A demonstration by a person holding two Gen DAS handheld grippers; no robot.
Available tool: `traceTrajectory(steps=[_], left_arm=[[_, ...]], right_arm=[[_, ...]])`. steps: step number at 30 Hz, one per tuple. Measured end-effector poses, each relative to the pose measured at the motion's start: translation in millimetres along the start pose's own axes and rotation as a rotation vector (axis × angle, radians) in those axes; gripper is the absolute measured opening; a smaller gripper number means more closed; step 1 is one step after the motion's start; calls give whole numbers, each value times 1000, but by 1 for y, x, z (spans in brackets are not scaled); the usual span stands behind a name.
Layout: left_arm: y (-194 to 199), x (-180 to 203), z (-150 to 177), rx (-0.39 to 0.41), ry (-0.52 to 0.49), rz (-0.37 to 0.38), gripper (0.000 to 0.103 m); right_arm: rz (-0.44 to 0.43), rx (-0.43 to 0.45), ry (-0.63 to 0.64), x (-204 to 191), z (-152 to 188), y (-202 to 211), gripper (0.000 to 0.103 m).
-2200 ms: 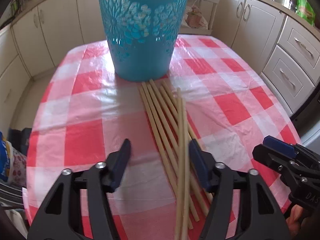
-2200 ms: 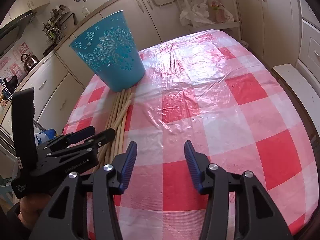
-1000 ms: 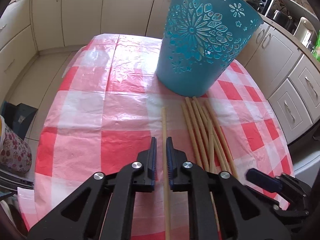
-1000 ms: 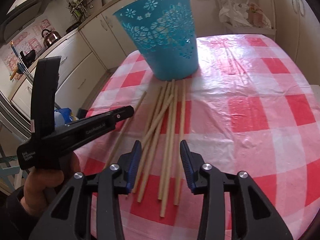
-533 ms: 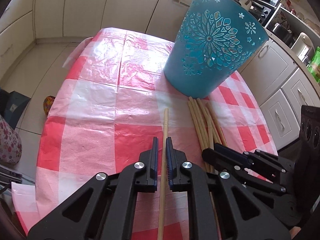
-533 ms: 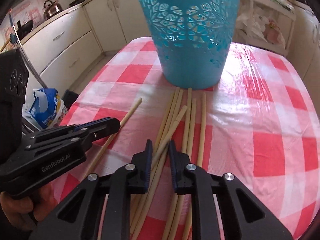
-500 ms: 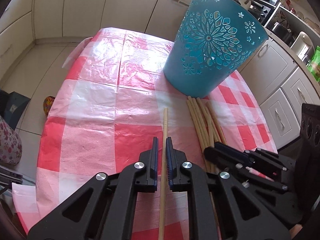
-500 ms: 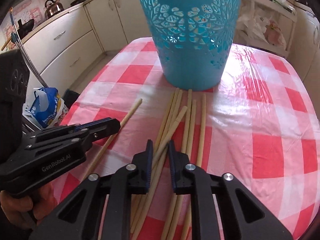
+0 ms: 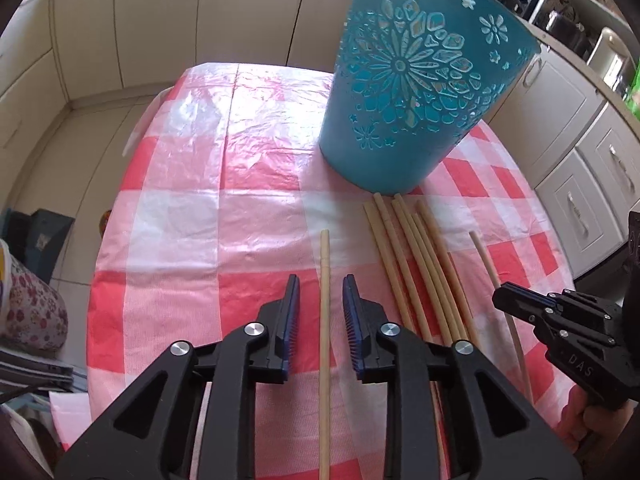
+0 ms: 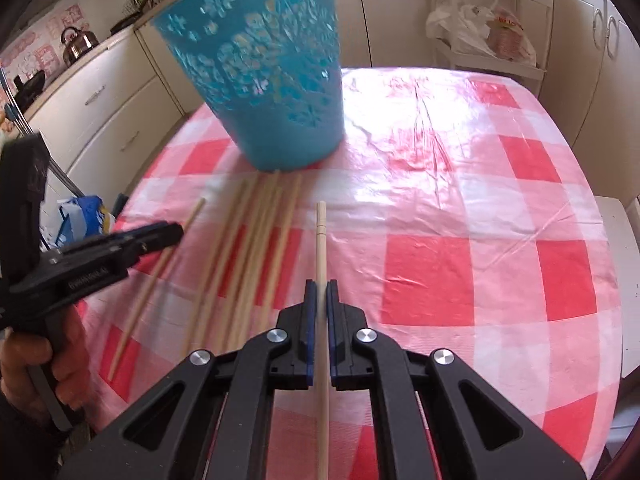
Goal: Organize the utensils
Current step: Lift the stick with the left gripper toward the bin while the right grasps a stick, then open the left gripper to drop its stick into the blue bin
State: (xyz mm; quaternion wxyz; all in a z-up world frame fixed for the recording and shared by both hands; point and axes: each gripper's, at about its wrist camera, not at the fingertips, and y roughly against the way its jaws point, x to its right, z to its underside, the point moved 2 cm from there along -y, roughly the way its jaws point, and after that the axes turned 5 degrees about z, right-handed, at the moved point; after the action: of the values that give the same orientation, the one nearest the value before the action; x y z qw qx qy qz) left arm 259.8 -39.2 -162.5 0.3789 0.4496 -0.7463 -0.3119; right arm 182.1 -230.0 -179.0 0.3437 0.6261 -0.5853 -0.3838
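Observation:
A blue cut-out basket [image 9: 412, 92] stands at the far side of the red-checked table [image 9: 180, 216]; it also shows in the right wrist view [image 10: 272, 76]. Several wooden chopsticks [image 9: 420, 264] lie in a bundle in front of it. My left gripper [image 9: 320, 308] is open, its jaws on either side of a single chopstick [image 9: 325, 280] lying on the cloth. My right gripper [image 10: 319, 296] is shut on another chopstick [image 10: 320, 240], held apart from the bundle [image 10: 256, 248]. The single chopstick by the left gripper also shows in the right wrist view [image 10: 160, 264].
Cream kitchen cabinets [image 9: 120, 20] surround the table. Drawers [image 9: 592, 184] stand to the right. A shelf with plastic bags [image 10: 480, 28] is behind the table. A floral bag [image 9: 32, 308] sits on the floor to the left.
My left gripper has opened and let go of its chopstick, which lies on the cloth. My right gripper has closed on one chopstick and drawn it right, out of the bundle.

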Motion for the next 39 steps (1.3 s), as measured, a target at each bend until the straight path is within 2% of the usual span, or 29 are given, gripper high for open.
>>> traceTrajectory(steps=[3, 4, 5, 6, 8, 9, 11, 12, 14, 16, 18, 23, 25, 28, 33, 39], left_arm=[[-5, 9, -4, -15, -57, -55, 23], [-6, 13, -5, -20, -80, -76, 23], [-7, 15, -5, -22, -101, -94, 23], [-7, 18, -4, -22, -121, -116, 18], [-8, 20, -1, -21, -150, -136, 5], [-7, 20, -1, -26, -145, -123, 5], [-1, 16, 0, -43, -109, -70, 4], [5, 12, 1, -39, -80, -31, 4], [28, 6, -9, 27, -35, 59, 4], [66, 8, -31, 158, -30, 150, 4], [101, 13, -56, 288, -42, 199, 4], [159, 30, -125, 557, -47, 253, 4], [172, 41, -149, 659, -41, 254, 4], [177, 56, -177, 770, -38, 239, 4], [159, 68, -214, 868, 18, 213, 4], [121, 72, -225, 857, 55, 138, 4]], right_arm=[[17, -8, 29, 0, 1, -3, 17], [29, -7, 52, -3, 2, -3, 23], [46, -4, 78, -6, 3, -4, 24], [65, 0, 101, -9, 4, -4, 24], [96, 9, 144, -15, 6, -4, 21], [90, 11, 143, -16, 7, -4, 18], [78, 18, 123, -11, 8, -5, 6], [65, 22, 98, -7, 8, -4, 6], [8, 27, 24, 4, 10, -4, 6], [-25, 36, -28, 10, 10, -3, 6], [-34, 51, -50, 12, 12, -2, 6], [-74, 72, -90, 17, 13, -2, 6], [-112, 70, -120, 23, 13, -2, 6], [-143, 68, -144, 28, 13, -2, 6], [-140, 72, -139, 26, 14, -1, 6], [-152, 69, -140, 27, 14, -2, 6]])
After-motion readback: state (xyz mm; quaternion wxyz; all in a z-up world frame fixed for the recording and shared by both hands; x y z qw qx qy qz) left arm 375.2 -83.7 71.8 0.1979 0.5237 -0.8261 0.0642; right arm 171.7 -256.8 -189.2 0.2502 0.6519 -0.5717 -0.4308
